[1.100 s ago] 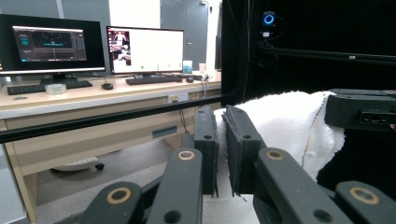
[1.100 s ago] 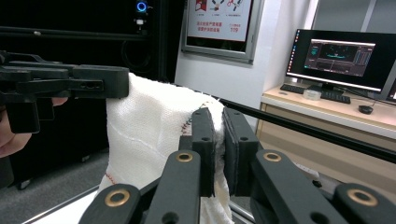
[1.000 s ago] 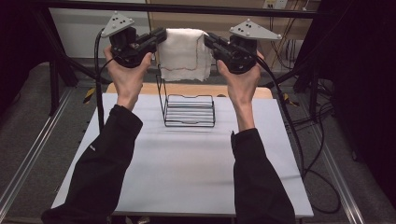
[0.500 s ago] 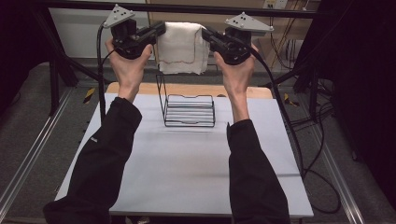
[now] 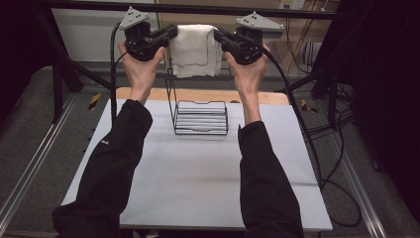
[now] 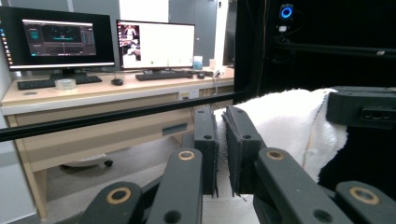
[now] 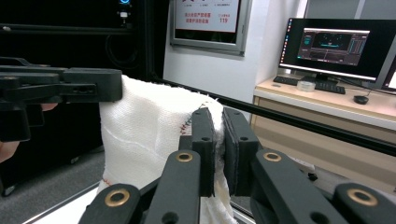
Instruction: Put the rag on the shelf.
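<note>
A white folded towel [image 5: 194,49] with a thin red line hangs in the air between both grippers, above and behind a black wire rack [image 5: 200,117] on the white table [image 5: 198,178]. My left gripper [image 5: 172,33] is shut on the towel's left top edge, my right gripper [image 5: 218,34] on its right top edge. In the left gripper view, the towel [image 6: 285,116] is pinched between the jaws of the left gripper [image 6: 223,122], with the right gripper's body beyond. The right gripper view has the towel [image 7: 149,135] clamped in the right gripper [image 7: 218,120].
The rack stands at the back middle of the table, in front of a wooden strip [image 5: 148,94]. A black frame bar [image 5: 208,9] crosses behind the towel. Desks with monitors [image 6: 154,44] stand farther off. Cables [image 5: 317,148] trail down the right side.
Both hands have carried the towel upward and farther back in the high view, away from the rack. The grips on the towel are unchanged.
</note>
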Action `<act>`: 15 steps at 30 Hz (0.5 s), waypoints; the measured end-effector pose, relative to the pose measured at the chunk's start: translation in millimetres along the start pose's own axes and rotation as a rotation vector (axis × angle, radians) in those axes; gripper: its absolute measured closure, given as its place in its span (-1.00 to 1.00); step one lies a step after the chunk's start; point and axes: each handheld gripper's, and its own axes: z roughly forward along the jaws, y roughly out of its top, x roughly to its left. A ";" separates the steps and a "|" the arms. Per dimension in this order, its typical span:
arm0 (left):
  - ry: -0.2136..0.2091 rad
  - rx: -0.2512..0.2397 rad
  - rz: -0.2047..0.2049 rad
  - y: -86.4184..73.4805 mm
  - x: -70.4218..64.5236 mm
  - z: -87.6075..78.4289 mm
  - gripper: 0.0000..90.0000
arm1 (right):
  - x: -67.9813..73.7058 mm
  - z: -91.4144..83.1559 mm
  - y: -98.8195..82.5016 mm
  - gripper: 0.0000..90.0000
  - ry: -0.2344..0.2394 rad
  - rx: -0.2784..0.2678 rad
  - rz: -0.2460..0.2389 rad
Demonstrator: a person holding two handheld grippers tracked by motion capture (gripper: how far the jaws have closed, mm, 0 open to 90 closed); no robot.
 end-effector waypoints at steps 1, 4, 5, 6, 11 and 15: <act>0.000 0.002 -0.001 -1.4 0.4 0.9 0.85 | -0.4 0.8 -1.2 0.87 0.000 0.004 0.000; -0.003 0.011 0.000 -5.6 0.9 2.8 0.85 | -1.6 2.1 -5.6 0.87 0.002 0.013 0.003; -0.003 0.013 0.002 -7.2 0.7 3.3 0.85 | -2.0 2.2 -7.3 0.87 0.001 0.015 0.004; -0.005 0.017 0.003 -8.6 0.5 3.9 0.85 | -2.5 2.3 -8.8 0.87 0.000 0.019 0.004; -0.007 0.027 0.011 -14.8 -0.2 7.1 0.85 | -5.4 3.6 -16.2 0.87 -0.004 0.031 0.010; -0.013 0.038 0.010 -21.4 -0.5 8.0 0.85 | -6.4 3.7 -23.3 0.87 -0.003 0.042 0.017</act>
